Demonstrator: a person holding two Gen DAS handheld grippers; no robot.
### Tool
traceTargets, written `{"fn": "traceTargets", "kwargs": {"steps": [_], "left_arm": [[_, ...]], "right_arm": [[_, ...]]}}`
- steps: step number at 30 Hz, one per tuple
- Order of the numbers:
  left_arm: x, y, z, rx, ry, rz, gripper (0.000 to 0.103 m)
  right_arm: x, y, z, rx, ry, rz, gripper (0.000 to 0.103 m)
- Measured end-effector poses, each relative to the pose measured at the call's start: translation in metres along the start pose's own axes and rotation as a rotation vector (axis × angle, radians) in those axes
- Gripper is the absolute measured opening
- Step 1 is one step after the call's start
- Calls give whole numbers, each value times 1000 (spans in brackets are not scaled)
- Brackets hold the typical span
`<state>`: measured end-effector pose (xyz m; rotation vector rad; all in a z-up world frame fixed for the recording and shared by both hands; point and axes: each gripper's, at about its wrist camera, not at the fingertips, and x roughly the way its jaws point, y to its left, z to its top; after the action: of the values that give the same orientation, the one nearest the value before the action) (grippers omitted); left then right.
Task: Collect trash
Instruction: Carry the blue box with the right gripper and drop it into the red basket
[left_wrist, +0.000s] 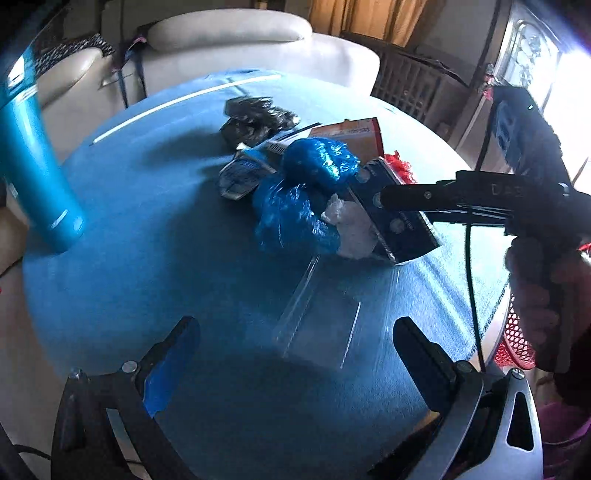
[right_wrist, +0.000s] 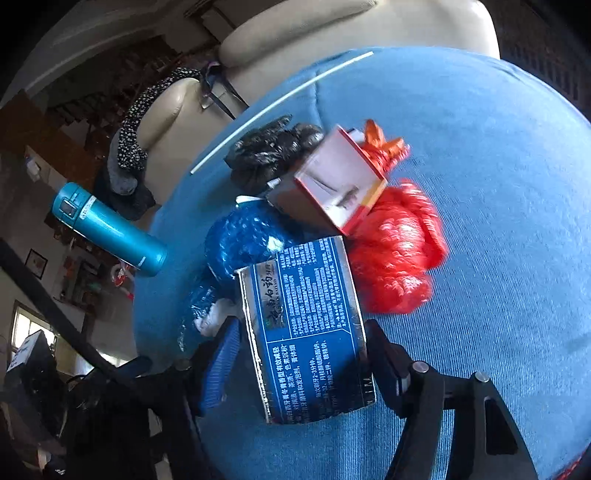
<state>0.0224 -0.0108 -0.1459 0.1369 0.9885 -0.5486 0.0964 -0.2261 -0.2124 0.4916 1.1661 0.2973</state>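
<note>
Although both tools are over the same heap of trash, the right hand-held gripper (right_wrist: 301, 365) is clearly the nearer one: the blue toothpaste box (right_wrist: 306, 328) lies directly between its two fingers, with its long axis running forward along them, toward the far edge of the counter (right_wrist: 498, 221). The jaws stand half open on either side of the box, and I cannot tell for sure if the pads already press on its sides (the gaps look almost gone). The box rests at the near end of the heap in the middle of the counter, touching the blue plastic bag (right_wrist: 243, 240) and just beside the red net bag (right_wrist: 399, 251), with an open red-and-white carton (right_wrist: 340, 184) behind it. The left hand-held gripper (left_wrist: 295, 365) hangs open and empty nearer to the front edge, over a clear plastic wrapper (left_wrist: 325, 325), well apart from the box (left_wrist: 402, 214). I judge the coming move to be a plain squeeze and lift.
</note>
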Motion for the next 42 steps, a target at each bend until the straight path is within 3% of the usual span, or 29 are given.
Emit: {"fn": "traceTargets", "kwargs": {"steps": [6,9,11,19,27,33,38,42], "left_arm": [[3,-15,5,82,-27,-37,100],[7,-23,4,102,-11,-47,80],[12,-23,2,106,10,-40,59],[-10,-47,-12,155,-23,-56,57],[-43,-138,6,369,-74,-227,57],[-30,-238,35,558,-94,-343,59],[3,-311,37,668,-22,-401,68],[21,-324,40,656,20,-402,70]], "right_arm": [[-34,0,-6,-24,-47,2,63],[-54,-10,-14,11,-62,13,63],[-71,-19,-23,32,-82,17,63],[-134,-57,-67,108,-186,4,63],[-223,-121,-115,234,-356,-123,63],[-267,-179,-159,374,-419,-235,65],[-274,-223,-186,519,-406,-226,67],[-276,-242,-199,599,-404,-184,75]]}}
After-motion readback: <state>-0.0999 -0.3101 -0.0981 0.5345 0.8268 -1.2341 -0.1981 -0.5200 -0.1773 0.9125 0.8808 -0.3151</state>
